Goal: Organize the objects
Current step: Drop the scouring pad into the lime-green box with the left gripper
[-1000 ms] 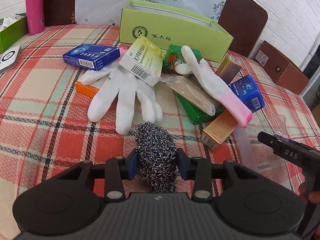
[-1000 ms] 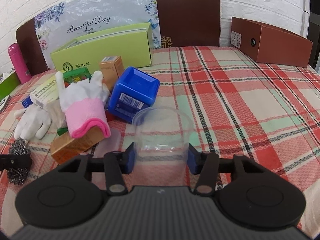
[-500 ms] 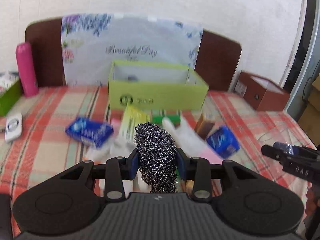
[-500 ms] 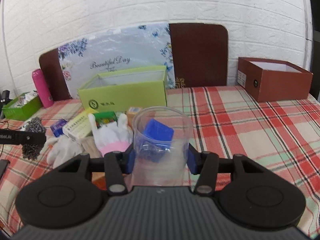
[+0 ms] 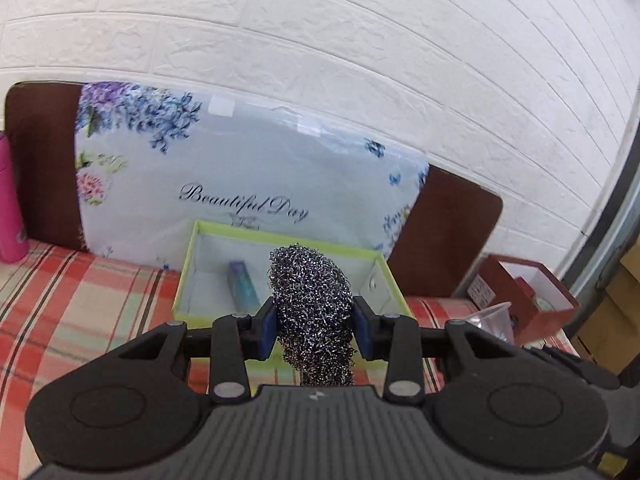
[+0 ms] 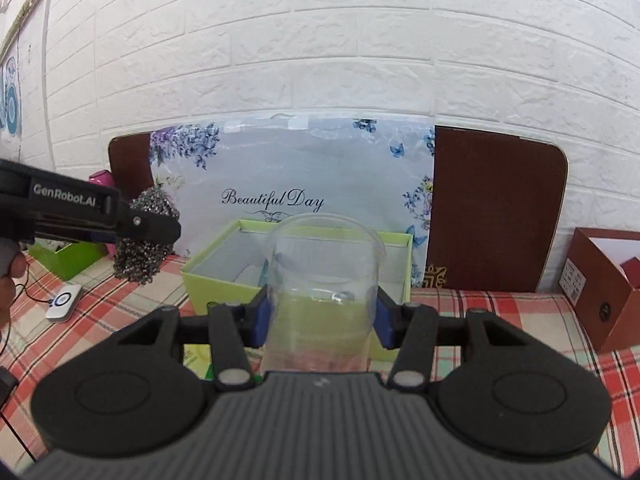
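The left gripper (image 5: 313, 322) is clamped on a dark, round steel-wool scouring ball (image 5: 312, 312), its blue pads (image 5: 267, 326) pressed into both sides. The ball is held in the air, in front of the near wall of an open lime-green cardboard box (image 5: 208, 268) that stands on the red plaid tablecloth (image 5: 80, 304). A slim purple-and-teal carton (image 5: 242, 290) lies inside the box, left of the ball.

The right gripper (image 6: 322, 320) is clamped on a clear, round plastic cup (image 6: 324, 292), upright, mouth up, raised before the same green box. In the right wrist view the left gripper appears at far left, with the scouring ball between the camera and a smaller green tray (image 6: 68, 256).

Behind the box leans a pale floral bag printed "Beautiful Day" (image 5: 248, 176), against brown chair backs (image 6: 496, 208) and a white brick wall (image 6: 320, 48). A pink bottle (image 5: 10, 200) stands at far left. An open brown cardboard box (image 6: 600, 280) sits at the right. A small white device (image 6: 64, 302) with a cable lies near left on the cloth.
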The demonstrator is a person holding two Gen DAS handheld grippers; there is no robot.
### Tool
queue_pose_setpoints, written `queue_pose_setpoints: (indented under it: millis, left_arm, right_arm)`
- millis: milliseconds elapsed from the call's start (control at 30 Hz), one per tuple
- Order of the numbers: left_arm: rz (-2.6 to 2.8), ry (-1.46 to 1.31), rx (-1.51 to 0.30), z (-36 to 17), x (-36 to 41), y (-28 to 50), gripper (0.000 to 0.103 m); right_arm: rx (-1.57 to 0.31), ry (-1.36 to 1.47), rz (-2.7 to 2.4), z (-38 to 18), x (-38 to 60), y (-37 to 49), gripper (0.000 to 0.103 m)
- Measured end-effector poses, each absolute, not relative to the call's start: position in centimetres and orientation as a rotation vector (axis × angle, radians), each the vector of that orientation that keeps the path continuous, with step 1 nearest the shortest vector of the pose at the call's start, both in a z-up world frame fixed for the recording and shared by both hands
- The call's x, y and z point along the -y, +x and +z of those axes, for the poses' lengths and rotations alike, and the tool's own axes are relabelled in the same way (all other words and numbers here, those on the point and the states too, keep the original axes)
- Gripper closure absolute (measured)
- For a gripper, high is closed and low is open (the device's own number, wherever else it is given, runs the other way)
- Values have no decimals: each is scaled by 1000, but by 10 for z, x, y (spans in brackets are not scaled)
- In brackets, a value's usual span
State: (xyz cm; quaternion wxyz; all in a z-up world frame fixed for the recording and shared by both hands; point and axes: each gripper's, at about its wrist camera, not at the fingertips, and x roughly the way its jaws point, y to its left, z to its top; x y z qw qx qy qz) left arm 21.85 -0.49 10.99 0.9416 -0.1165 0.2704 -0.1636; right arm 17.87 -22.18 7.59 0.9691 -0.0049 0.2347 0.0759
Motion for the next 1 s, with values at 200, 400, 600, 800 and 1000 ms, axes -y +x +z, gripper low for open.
queue_pose_setpoints:
  millis: [200,400,600,800,1000]
  left_arm:
    - [-349,-264,-579,93,24,290,63]
    - [-351,-256,-619,72,37,341,62]
    - [-248,-253,-580,53,34,358,15]
    - [-168,-215,-595,42,21,356,13]
    - [-167,-244,-573,58,15,335,13]
  right_arm:
    - [-533,-45,141,48,222,250,54]
    - [-559,-35,146,28,226,304,54]
    - [-589,-75,181,8,228,335,9]
    - [-576,-41,180,4,245,321,0]
    - [-553,-15,146,26,257,300,0]
